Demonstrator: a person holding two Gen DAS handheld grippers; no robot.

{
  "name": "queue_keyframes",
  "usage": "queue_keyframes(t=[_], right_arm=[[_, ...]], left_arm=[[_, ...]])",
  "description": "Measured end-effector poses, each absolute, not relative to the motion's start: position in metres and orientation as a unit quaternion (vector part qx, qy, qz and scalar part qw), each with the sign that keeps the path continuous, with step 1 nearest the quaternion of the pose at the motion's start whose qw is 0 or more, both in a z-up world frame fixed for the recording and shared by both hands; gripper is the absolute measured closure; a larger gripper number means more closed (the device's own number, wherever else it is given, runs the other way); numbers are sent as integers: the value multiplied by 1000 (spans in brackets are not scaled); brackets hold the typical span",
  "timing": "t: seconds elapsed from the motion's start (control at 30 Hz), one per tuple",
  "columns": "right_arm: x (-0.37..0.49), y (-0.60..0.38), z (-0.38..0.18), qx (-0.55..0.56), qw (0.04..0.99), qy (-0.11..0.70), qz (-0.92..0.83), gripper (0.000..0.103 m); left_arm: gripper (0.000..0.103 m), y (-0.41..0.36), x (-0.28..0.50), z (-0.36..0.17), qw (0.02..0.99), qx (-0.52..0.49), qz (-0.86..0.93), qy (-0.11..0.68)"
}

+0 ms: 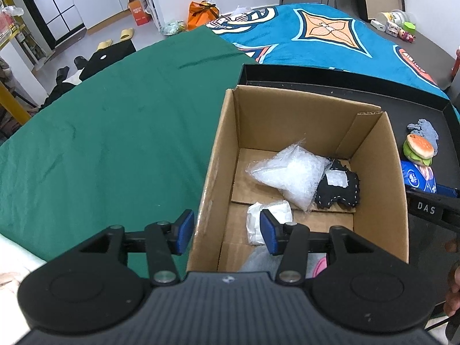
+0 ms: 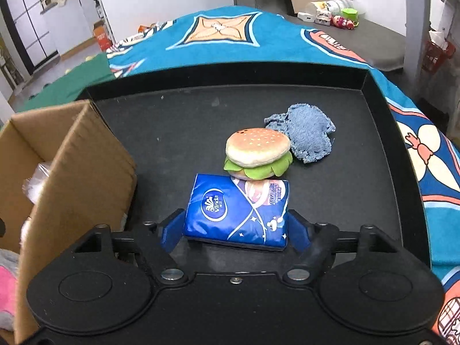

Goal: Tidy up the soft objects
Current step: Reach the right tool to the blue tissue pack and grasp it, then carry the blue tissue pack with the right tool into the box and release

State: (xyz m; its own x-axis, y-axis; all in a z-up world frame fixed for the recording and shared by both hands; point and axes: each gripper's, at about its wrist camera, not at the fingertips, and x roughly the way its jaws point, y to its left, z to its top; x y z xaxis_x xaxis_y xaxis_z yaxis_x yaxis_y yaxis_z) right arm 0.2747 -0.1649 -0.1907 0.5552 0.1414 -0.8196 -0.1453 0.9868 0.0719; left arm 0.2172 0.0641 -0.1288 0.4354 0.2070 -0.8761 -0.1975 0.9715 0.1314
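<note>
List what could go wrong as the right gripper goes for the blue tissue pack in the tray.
1. The plush burger leans on the far end of the tissue pack; lifting the pack may tip or drag it.
2. The right gripper straddles only the pack's near end, so the soft pack may sag or slip.
3. The left gripper straddles the cardboard box wall; the incoming pack could bump it.

A green cloth point(image 1: 115, 120) and a blue patterned blanket point(image 2: 230, 43) cover the bench. A black tray point(image 2: 201, 120) lies on them.
</note>
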Motion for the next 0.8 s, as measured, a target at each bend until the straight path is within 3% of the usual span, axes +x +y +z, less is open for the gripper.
queue_keyframes(t=[0.8], right_arm=[[248,-167,-122,51,903,407,125,31]], left_arm=[[54,78,174,-98,860,-15,123,495]])
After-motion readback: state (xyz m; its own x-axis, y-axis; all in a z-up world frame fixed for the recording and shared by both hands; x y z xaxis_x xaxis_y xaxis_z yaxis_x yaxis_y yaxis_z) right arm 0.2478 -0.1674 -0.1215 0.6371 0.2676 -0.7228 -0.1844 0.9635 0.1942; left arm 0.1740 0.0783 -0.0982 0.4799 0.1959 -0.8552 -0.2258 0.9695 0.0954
